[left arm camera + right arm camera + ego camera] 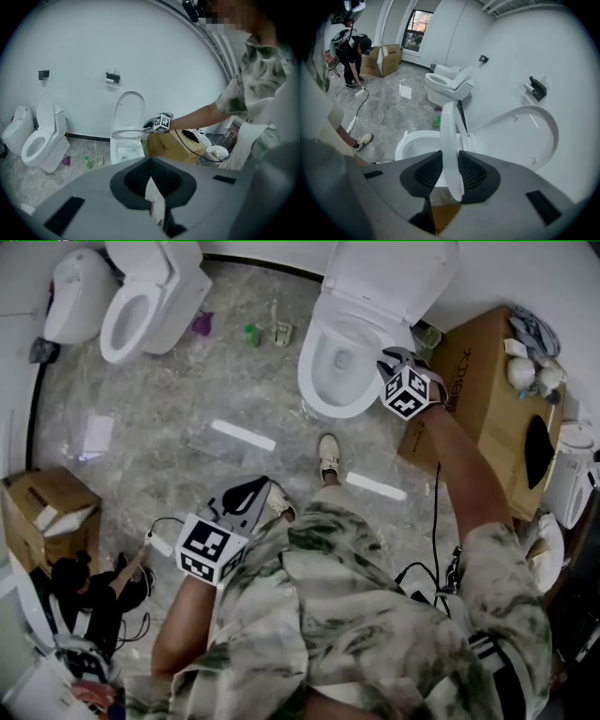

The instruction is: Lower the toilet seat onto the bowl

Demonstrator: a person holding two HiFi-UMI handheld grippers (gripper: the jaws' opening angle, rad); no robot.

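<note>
Right gripper view looks along the right claw (450, 161), whose pads are clamped on the rim of the white toilet seat (447, 124). The seat stands partway down, clear of the raised lid (525, 136) and not yet resting on the bowl (415, 143). A cardboard box (487, 381) sits just beside this toilet. The left claw (151, 171) hangs near the person's body, jaws together with nothing between them, well apart from the toilet.

A cardboard box (478, 381) stands just right of the toilet bowl (311, 381).
</note>
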